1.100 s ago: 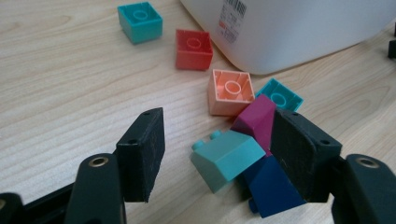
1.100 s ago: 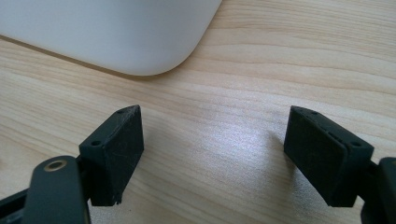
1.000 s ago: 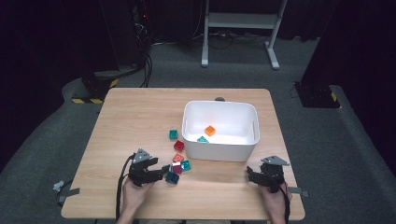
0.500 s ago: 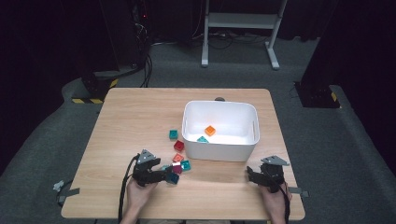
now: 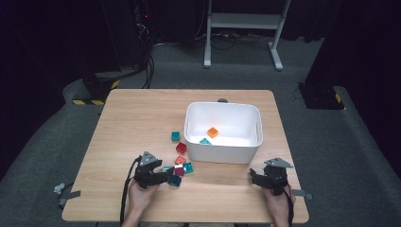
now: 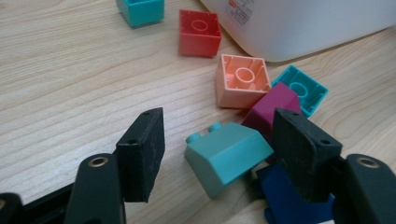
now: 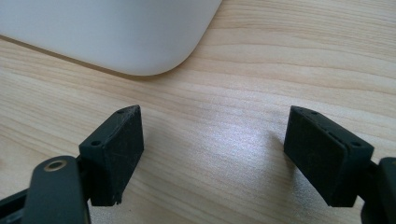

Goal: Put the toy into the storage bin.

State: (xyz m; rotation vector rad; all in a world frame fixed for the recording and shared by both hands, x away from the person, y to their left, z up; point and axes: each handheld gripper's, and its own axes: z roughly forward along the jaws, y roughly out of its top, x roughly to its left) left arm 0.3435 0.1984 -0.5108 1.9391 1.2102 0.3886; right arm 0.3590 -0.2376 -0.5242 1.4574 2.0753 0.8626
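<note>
My left gripper (image 5: 165,176) lies low on the table at the front left, its tips at a cluster of toy bricks. In the left gripper view its jaws (image 6: 219,135) are open around a teal sloped brick (image 6: 227,156) that leans on a dark blue brick (image 6: 285,200). A gap shows at the left pad (image 6: 144,154), and the jaws have just been closing slightly. A magenta brick (image 6: 273,106), a salmon brick (image 6: 242,80), a teal brick (image 6: 301,88) and a red brick (image 6: 200,31) lie beyond. My right gripper (image 5: 257,177) rests open at the front right, nothing between its pads (image 7: 212,135).
A white bin (image 5: 222,153) stands past the bricks, holding an orange brick (image 5: 213,132) and a teal piece (image 5: 204,141). Its rounded corner (image 7: 140,42) is just ahead of the right gripper. Another teal brick (image 5: 175,136) sits left of the bin.
My left gripper has edged right, closer into the brick cluster. The right gripper has stayed put.
</note>
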